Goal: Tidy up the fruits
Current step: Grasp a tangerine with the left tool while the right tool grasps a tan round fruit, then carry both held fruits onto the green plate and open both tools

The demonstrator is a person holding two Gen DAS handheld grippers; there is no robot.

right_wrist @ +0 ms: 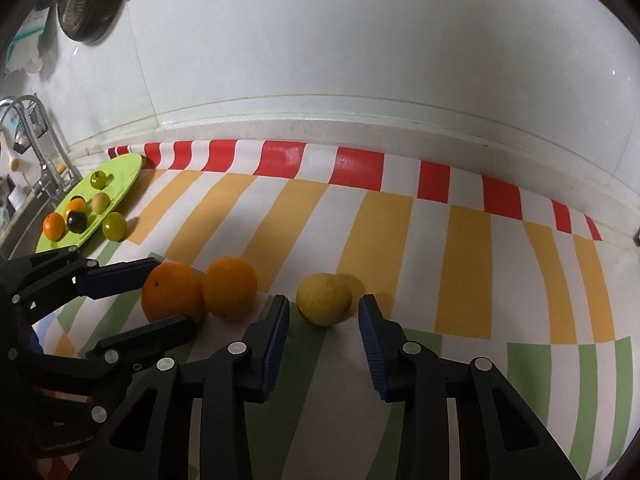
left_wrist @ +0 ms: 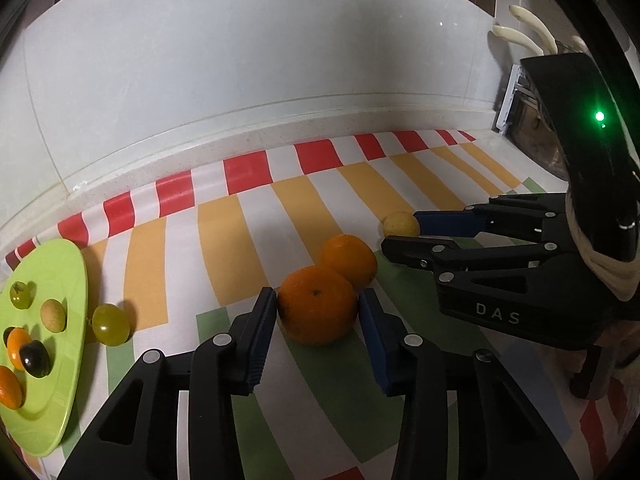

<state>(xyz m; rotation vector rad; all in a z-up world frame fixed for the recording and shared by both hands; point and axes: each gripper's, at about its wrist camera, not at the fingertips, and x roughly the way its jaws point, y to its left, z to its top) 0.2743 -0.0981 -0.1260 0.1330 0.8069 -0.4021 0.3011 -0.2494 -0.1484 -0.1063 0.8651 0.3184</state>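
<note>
Two oranges lie touching on the striped cloth. My left gripper [left_wrist: 318, 304] is open, its pads on either side of the near orange [left_wrist: 317, 304]; the second orange [left_wrist: 349, 261] sits just behind it. My right gripper [right_wrist: 324, 312] is open with a yellow lemon-like fruit [right_wrist: 324, 298] just ahead of its fingertips. In the left wrist view the right gripper [left_wrist: 400, 236] reaches in from the right beside that yellow fruit [left_wrist: 400, 224]. A green plate [left_wrist: 68, 268] at far left holds several small fruits. A green grape [left_wrist: 111, 325] lies on the cloth beside the plate.
The striped cloth [right_wrist: 400, 240] covers a counter against a white tiled wall. A sink and faucet [right_wrist: 36, 136] lie beyond the plate [right_wrist: 120, 168] at far left. A knife block with pale handles [left_wrist: 532, 40] stands at the right.
</note>
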